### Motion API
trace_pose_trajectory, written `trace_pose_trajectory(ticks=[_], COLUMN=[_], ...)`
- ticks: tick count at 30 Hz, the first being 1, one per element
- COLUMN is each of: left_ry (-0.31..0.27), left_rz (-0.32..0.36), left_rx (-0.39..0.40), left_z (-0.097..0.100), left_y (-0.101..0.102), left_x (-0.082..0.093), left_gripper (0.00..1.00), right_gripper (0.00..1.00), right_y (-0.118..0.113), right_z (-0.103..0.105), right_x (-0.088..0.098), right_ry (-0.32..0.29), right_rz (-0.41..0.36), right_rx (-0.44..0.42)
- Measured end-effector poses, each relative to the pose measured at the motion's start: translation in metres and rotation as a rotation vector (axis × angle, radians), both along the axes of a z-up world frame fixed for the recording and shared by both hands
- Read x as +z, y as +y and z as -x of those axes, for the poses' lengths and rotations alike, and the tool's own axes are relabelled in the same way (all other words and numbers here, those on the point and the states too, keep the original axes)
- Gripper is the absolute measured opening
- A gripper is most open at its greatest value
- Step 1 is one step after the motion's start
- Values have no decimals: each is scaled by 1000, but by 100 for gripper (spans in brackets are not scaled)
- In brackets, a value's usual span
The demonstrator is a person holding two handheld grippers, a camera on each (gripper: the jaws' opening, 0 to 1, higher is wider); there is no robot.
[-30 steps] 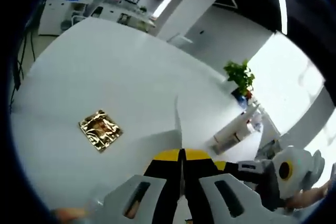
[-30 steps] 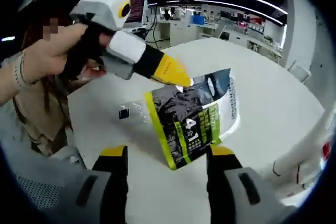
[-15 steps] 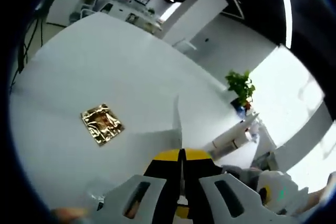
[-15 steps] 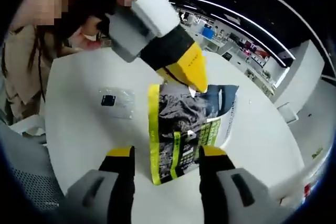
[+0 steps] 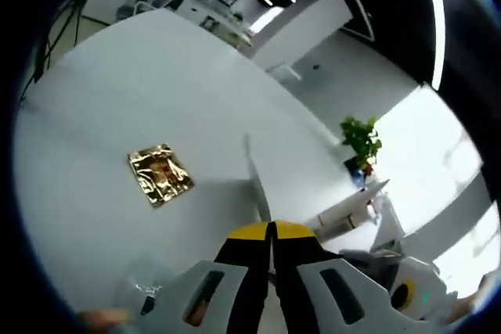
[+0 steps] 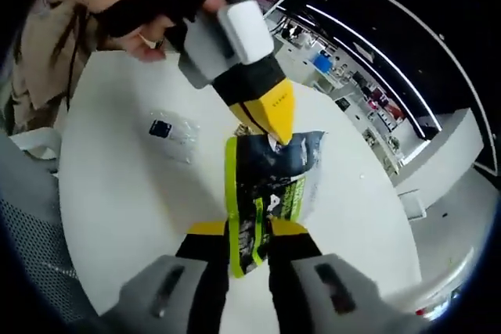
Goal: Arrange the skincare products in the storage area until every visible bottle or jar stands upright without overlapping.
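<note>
right gripper view: the sachet point(image 6: 262, 193), a flat pouch with a green-yellow edge stripe, hangs between both tools. left gripper point(image 6: 272, 124) pinches its top edge, yellow tips pressed together on the film. right gripper point(image 6: 249, 234) has its jaws drawn in on the lower edge, only the pouch's thickness between them.

left gripper view: own jaws meet with no gap ahead of the camera; the pouch shows as a thin white sheet point(image 5: 257, 185) rising edge-on from the tips. gold foil packet point(image 5: 160, 175) lies flat on the white table point(image 5: 117, 99), up and left of the jaws. a clear packet with a dark square point(image 6: 168, 131) lies left of the left gripper.

judgement: pouch is limp, so keep both grips firm, lower it bottom edge first, release the top grip last.
</note>
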State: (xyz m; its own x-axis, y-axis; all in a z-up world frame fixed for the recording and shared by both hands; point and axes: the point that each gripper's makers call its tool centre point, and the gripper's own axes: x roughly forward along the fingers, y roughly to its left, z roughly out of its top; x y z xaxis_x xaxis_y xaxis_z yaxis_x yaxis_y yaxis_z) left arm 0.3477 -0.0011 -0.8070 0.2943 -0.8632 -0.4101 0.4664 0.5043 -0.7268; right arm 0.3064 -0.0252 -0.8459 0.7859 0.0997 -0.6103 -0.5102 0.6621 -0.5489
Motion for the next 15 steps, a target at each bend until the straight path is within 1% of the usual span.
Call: trace_pose_trajectory(ticks=[2, 4, 5, 7, 9, 11, 15], left_ry=[10, 18, 22, 38, 73, 91, 120], left_rz=[3, -1, -8, -3, 13, 28, 35], left_rx=[2, 0, -3, 1, 13, 18, 25], left_z=[0, 0, 0, 1, 1, 2, 3], left_y=[0, 1, 2, 3, 4, 3, 3], left_x=[0, -2, -4, -7, -9, -10, -13], left_gripper=[0, 0, 0, 0, 0, 0, 0], right_gripper=[13, 6, 4, 3, 2, 1, 1], right_y=[0, -2, -3, -5, -8, -10, -13], right_z=[0, 1, 0, 0, 0, 0, 2], right_x=[0, 1, 2, 3, 4, 6, 8], right_ry=[8, 13, 17, 21, 19, 22, 20], right_rz=[6, 3, 1, -5, 1, -3, 10], right_rx=[8, 11, 11, 10, 11, 10, 18])
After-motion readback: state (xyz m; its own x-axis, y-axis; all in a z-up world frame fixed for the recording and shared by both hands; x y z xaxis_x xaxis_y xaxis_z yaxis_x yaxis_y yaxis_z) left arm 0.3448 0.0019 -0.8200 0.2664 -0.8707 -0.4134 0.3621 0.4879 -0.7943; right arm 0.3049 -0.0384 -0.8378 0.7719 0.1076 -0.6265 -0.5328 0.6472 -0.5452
